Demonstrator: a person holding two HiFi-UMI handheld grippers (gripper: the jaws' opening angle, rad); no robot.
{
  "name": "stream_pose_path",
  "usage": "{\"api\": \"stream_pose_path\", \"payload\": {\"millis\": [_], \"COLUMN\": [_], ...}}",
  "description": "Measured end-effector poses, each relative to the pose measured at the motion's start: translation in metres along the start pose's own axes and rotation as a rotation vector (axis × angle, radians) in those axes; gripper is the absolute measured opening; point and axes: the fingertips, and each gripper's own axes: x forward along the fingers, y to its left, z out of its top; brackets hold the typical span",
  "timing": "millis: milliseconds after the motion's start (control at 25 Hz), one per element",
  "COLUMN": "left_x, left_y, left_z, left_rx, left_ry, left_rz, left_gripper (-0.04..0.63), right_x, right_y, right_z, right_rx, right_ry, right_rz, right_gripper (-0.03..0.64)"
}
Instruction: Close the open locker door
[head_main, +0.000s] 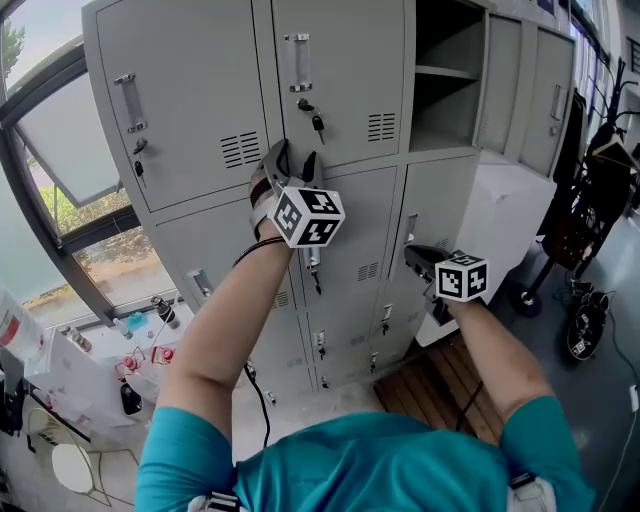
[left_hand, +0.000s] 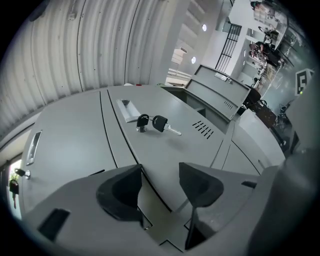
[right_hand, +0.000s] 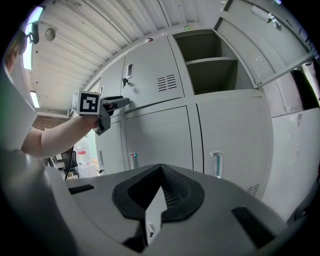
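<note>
Clear room around the open locker door (head_main: 545, 95) — keys (head_main: 317, 123) jut nearby.

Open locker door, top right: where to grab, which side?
Take the open locker door at its free edge by the handle, farthest from the hinged side beside the open compartment. Come from the right, behind the swung-out panel, with the right hand-held gripper; its jaws are shut, so a push probably suits better than a pinch.

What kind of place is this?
Probably a workshop or lab storage corner: a bank of grey metal lockers with black-headed keys in locks, one grey locker door open, a big glass window alongside.
</note>
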Motion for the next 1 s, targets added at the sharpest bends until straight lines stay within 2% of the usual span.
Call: {"api": "stream_pose_path", "payload": {"millis": [120, 240, 400, 520, 800, 880, 1000], "left_x": [0.004, 0.004, 0.005, 0.009, 0.013, 0.013, 0.011], "left_y": [0.004, 0.006, -0.001, -0.009, -0.009, -0.009, -0.011], "left_z": [-0.003, -0.003, -0.003, -0.003, -0.003, -0.003, -0.001], "left_rx": [0.027, 0.096, 0.25, 0.314, 0.329, 0.299, 0.191], "left_ry": [0.028, 0.049, 0.048, 0.067, 0.127, 0.137, 0.147], "left_rz": [0.025, 0.055, 0.063, 0.043, 0.028, 0.015, -0.027], "left_gripper": [0.222, 0.219, 0.159, 0.096, 0.089, 0.089, 0.091], "right_x": [0.001, 0.001, 0.005, 0.007, 0.009, 0.008, 0.005], "right_y": [-0.001, -0.004, -0.005, -0.006, -0.012, -0.011, -0.009], "right_z": [0.0, -0.001, -0.005, -0.007, -0.011, -0.011, -0.01], "right_rx": [0.0, 0.004, 0.01, 0.016, 0.022, 0.022, 0.02], "right_ry": [0.0, 0.005, 0.011, 0.013, 0.021, 0.017, 0.006], "right_rz": [-0.002, -0.008, -0.002, 0.003, 0.015, 0.026, 0.051], "right_gripper": [-0.011, -0.011, -0.011, -0.011, -0.011, -0.011, -0.011]}}
